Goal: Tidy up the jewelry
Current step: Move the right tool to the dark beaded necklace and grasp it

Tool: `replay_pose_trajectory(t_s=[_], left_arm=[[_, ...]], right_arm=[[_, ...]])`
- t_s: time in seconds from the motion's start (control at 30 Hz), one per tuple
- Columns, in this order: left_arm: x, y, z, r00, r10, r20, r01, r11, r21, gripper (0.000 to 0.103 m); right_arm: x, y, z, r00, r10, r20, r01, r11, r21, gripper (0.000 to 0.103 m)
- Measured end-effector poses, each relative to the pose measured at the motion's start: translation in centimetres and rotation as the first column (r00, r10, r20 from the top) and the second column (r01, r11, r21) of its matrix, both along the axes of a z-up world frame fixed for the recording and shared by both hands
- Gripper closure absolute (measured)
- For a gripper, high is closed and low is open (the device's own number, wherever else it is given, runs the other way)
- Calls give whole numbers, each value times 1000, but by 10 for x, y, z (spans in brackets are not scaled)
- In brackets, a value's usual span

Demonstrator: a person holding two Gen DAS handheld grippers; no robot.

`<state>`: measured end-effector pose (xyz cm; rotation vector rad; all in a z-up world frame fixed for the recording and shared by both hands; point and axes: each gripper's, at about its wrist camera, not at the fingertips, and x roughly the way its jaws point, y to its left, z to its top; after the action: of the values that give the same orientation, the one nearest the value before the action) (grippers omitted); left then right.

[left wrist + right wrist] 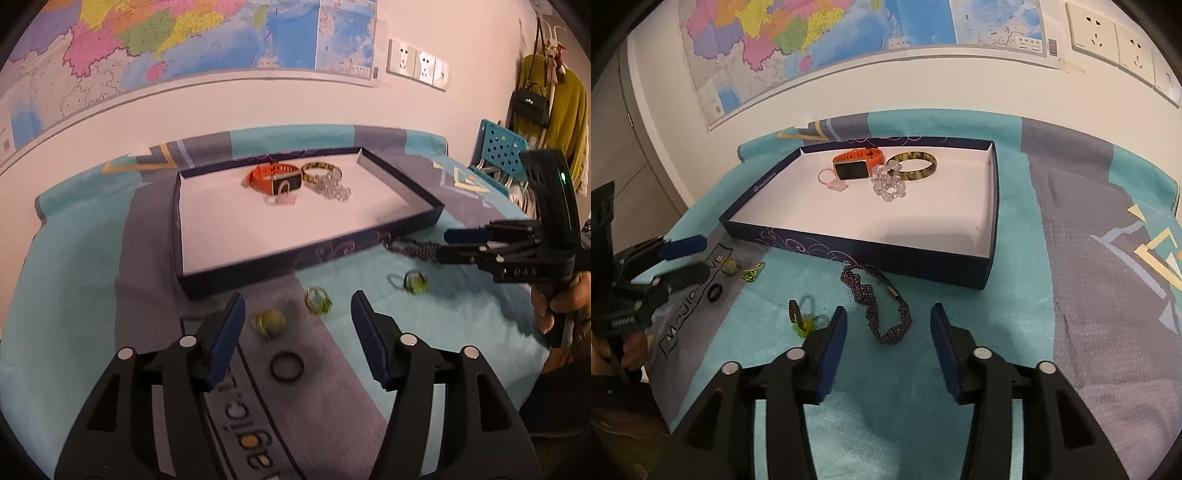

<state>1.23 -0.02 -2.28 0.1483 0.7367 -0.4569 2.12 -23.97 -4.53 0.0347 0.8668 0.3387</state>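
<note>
A large coloured map point(820, 40) hangs on the pale wall, with white wall sockets point(1115, 40) to its right. Further right of the map, a mustard garment point(565, 110) hangs with a small black handbag point(530, 105) in front of it. Below the garment, there's a blue perforated basket point(498, 142).

A dark beaded necklace point(877, 306) lies on the cloth point(997, 295) before the open-topped box point(857, 254).
</note>
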Motion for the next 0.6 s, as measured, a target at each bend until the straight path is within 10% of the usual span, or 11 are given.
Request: replay_pose_trajectory(t_s=[0.6], left_arm=[[8, 14, -15, 996, 57, -71, -58, 998, -9, 44]], right_arm=[[4, 8, -6, 1000, 2, -6, -2, 1000, -12, 57]])
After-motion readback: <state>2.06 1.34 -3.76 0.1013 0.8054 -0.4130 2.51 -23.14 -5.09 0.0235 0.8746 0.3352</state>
